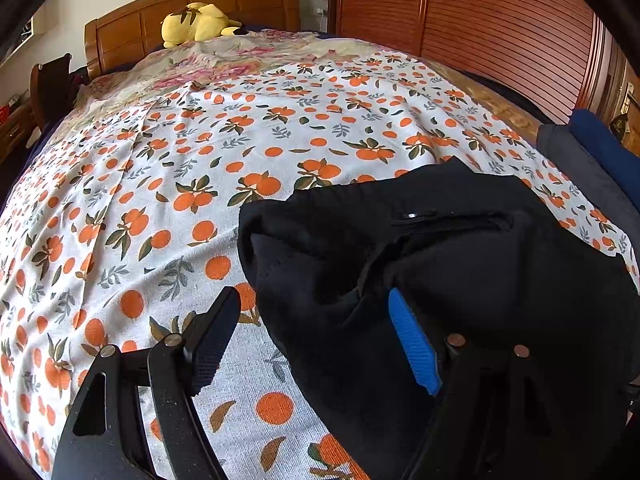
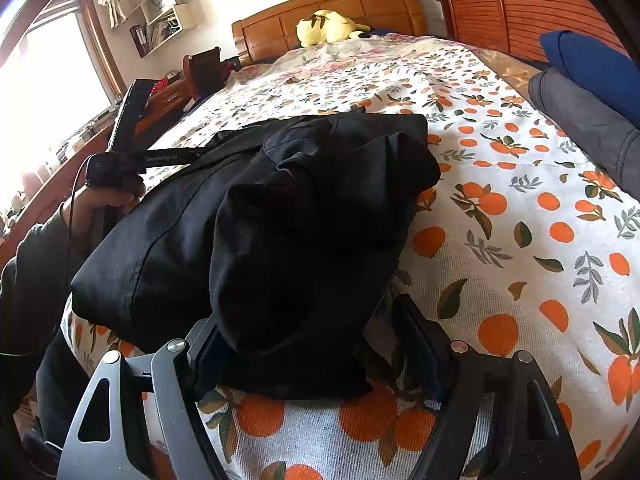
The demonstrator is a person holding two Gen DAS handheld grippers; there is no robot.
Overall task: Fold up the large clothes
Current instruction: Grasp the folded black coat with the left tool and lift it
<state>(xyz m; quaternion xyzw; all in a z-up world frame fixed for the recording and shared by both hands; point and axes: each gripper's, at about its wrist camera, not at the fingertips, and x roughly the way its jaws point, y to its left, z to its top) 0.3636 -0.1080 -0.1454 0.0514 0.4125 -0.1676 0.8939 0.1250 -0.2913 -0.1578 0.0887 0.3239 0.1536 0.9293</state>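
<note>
A black garment lies bunched on the orange-print bedsheet. My left gripper stands open at the garment's left edge. Its blue pad rests over the cloth, while the black pad hangs over bare sheet, apart from the fabric. In the right wrist view the garment is a folded heap, and my right gripper is open around its near rounded fold. Sheet shows between the cloth and the right finger. A hand holds the left gripper at the heap's far left side.
A yellow plush toy lies by the wooden headboard. Folded blue and grey clothes are stacked at the bed's right edge. Slatted wooden wardrobe doors stand to the right. A chair and desk stand left of the bed.
</note>
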